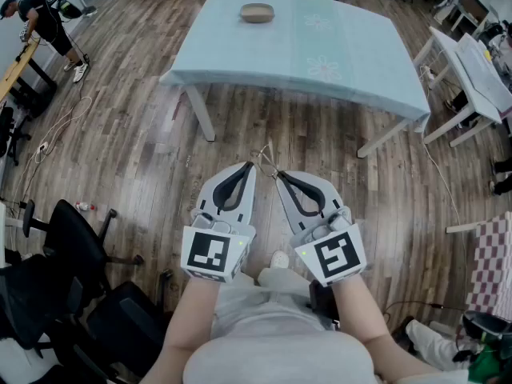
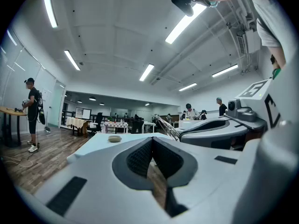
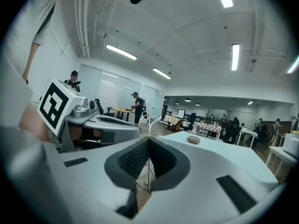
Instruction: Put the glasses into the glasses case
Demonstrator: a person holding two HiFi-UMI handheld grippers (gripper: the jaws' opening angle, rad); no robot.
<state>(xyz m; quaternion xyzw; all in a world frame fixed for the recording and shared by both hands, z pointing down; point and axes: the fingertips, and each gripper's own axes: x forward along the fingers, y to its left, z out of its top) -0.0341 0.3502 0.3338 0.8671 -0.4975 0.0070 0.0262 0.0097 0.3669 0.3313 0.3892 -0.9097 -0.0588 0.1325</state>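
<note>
Head view shows the right gripper (image 1: 278,174) clamped on thin wire-rimmed glasses (image 1: 266,157), the left gripper (image 1: 251,166) pressed together and empty, and an oval beige glasses case (image 1: 257,12) at twelve o'clock.

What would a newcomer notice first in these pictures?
Low in the head view, the left tool and the right tool are held side by side, tips nearly meeting above the wooden floor. The right tool is shut on thin wire glasses. Farther ahead stands a table under a pale blue cloth, with a small oval case near its far edge.
</note>
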